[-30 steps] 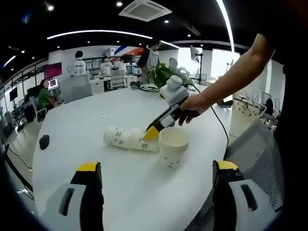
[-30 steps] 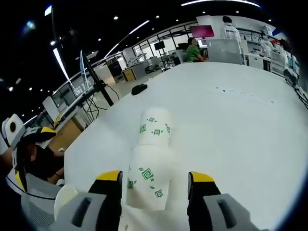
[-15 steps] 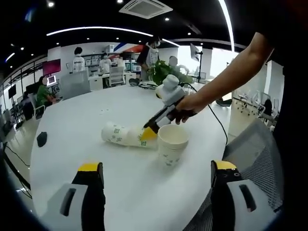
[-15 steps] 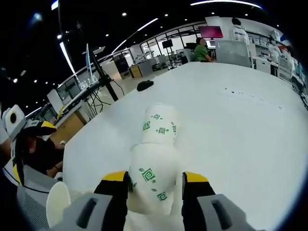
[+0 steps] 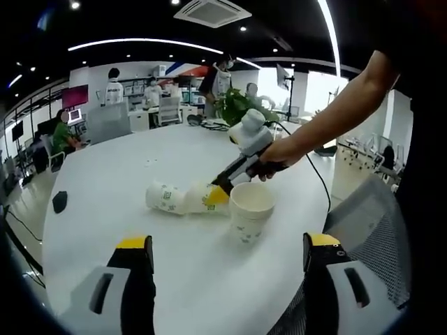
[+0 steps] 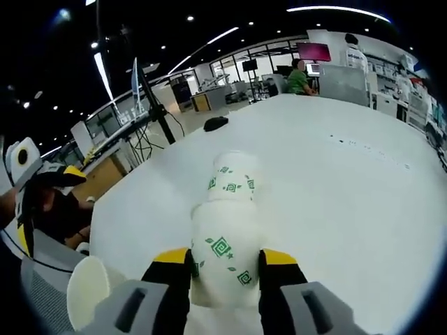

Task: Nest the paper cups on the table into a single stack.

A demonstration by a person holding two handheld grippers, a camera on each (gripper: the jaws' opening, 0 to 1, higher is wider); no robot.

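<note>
The right claw is squeezing tighter on the lying nested cups, raising their near end off the counter beside the upright cup.

Paper cups, white with green square-spiral print, three seen. Two lie on their sides on the white table, nested end to end into a short horizontal stack: in the right gripper view the nearer cup lies lengthwise with its wide end toward the camera, pinched at its sides between the right claw tips, and the farther cup protrudes from it, closed base pointing away. The third cup stands upright, mouth open upward, just beside the stack's wide end; in the right gripper view its rim shows at lower left.
</note>
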